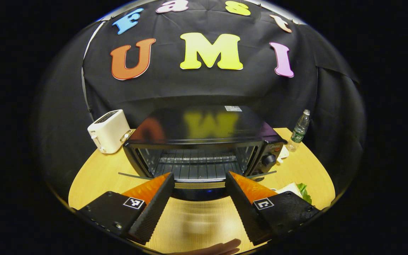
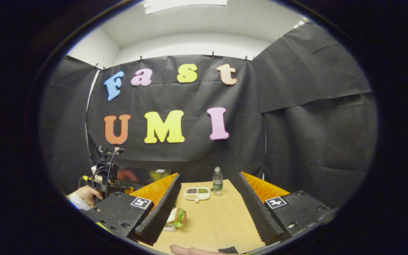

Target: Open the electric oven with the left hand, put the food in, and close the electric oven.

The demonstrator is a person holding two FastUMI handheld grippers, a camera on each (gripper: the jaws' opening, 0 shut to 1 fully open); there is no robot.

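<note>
Left gripper (image 1: 198,184) wide, empty, facing open oven (image 1: 204,148); right gripper (image 2: 207,202) wide, sandwich (image 2: 177,216) by its left finger.

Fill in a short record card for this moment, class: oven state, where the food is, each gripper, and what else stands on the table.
oven: door down, rack visible, nothing seen on the rack
food: sandwich on the table, outside the oven
left gripper: open, empty, facing the oven opening
right gripper: open, empty, above the table beside the sandwich
also on table: toaster, water bottle, divided dish
</note>
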